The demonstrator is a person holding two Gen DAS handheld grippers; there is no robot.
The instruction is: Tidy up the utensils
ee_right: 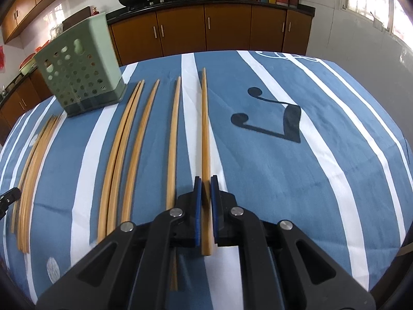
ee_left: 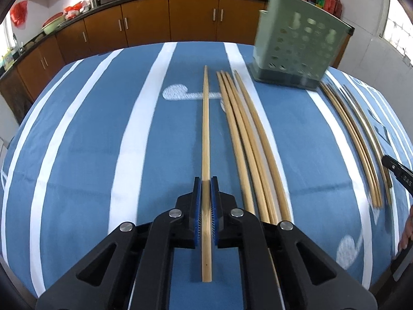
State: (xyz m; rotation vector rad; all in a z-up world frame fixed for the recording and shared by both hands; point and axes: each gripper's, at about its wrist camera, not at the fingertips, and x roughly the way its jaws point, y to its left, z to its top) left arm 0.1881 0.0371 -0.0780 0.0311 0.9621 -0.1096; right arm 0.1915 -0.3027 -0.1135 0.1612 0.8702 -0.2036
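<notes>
Your left gripper [ee_left: 206,184] is clamped on one chopstick [ee_left: 205,134]; its long axis runs straight away from you, thin tip far, thick end near. Your right gripper [ee_right: 206,184] pinches another chopstick [ee_right: 205,129] the same way, tip pointing far. Loose chopsticks [ee_left: 245,139] lie parallel on the blue striped cloth [ee_left: 103,129], tips toward the green holder [ee_left: 296,49] at the far edge.
</notes>
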